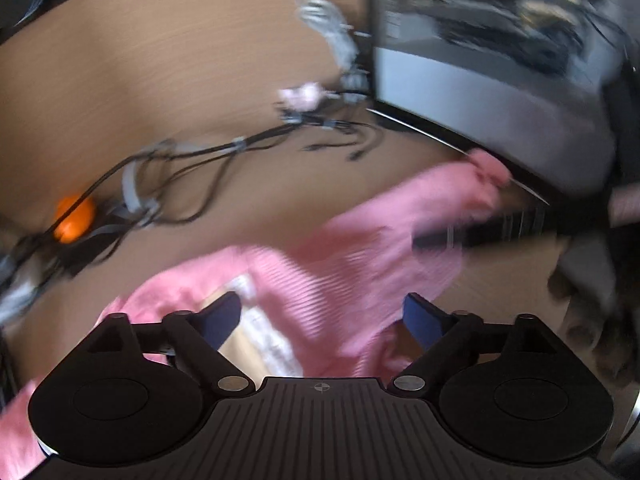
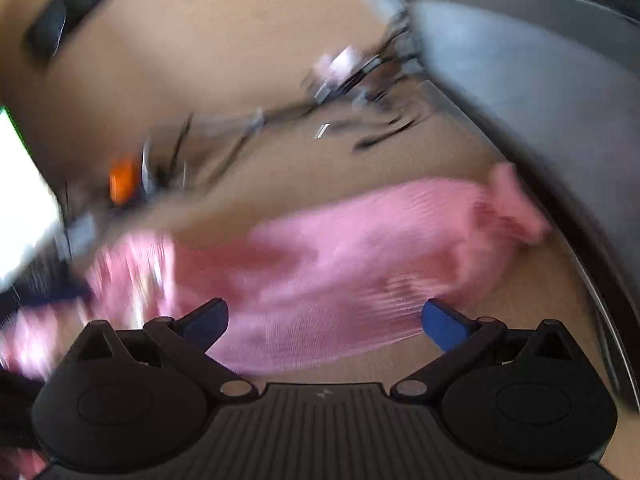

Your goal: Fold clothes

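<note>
Since both views are blurred, some details below stay uncertain.

Left gripper: the black two-finger left gripper (image 1: 322,320) has its blue-padded fingers spread wide; the pink cloth lies under and between them, but the pads do not press on it.

Right gripper: the black two-finger right gripper (image 2: 326,320) is also spread wide, its blue pads apart over the cloth, pinching nothing.

Garment: the pink ribbed knitted garment (image 1: 340,256) lies crumpled on the table, just in front of both grippers; in the left wrist view a white inner part (image 1: 264,328) shows near the left finger. One narrow end, perhaps a sleeve (image 2: 516,204), reaches toward the table edge.

Table: the light brown wooden table (image 1: 140,80) carries the garment and the things beyond it.

Farther away: a bundle of black cables with grey clips (image 1: 192,160) runs across the table, next to a small round orange object (image 1: 74,216); what it is I cannot tell.

Step in hand: I judge that folding is at an early stage, because the garment is not flat and no neat fold is visible.

Next move: it probably calls for each gripper to close on an edge or corner, then to spread the cloth flat before folding.
</note>
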Action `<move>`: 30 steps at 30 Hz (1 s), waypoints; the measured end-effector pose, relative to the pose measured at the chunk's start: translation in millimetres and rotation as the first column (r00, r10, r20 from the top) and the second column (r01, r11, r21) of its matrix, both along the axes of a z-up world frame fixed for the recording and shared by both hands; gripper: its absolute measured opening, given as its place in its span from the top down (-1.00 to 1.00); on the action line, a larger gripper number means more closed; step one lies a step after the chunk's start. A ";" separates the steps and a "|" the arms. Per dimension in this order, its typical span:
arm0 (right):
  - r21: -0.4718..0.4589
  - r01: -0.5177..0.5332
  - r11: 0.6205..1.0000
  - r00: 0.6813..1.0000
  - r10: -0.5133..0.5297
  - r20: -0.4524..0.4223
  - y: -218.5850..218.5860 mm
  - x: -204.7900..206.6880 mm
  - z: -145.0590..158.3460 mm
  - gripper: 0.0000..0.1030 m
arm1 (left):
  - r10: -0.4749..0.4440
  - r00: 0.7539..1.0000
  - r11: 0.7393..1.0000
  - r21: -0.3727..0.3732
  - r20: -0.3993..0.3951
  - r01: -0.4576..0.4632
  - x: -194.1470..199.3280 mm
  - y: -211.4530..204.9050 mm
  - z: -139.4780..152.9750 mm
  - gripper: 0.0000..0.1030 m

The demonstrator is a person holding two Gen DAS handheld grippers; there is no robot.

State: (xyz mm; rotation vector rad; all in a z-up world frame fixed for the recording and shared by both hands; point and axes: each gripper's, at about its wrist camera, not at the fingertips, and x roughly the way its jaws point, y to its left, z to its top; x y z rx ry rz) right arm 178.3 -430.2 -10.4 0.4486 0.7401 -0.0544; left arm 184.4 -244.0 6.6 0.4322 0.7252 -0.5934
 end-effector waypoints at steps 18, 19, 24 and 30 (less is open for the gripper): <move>-0.196 0.111 0.974 0.994 -0.114 0.000 -14.8 12.4 -23.8 -0.33 | -0.209 0.977 0.973 0.110 0.049 0.203 18.8 -87.1 -53.2 -0.53; -0.193 0.105 0.976 0.994 -0.105 0.011 -14.6 15.0 -25.0 -0.33 | -0.213 0.975 0.973 0.105 0.056 0.206 18.3 -87.3 -54.0 -0.53; -0.243 0.077 0.967 0.997 -0.073 0.025 -6.6 27.8 -24.8 0.49 | -0.176 0.981 0.982 0.079 0.079 0.170 19.2 -86.8 -57.3 0.40; -0.211 0.008 0.978 1.000 -0.003 0.028 1.5 31.6 -21.6 0.79 | -0.113 0.992 0.993 0.027 0.051 0.112 24.0 -79.1 -49.2 0.82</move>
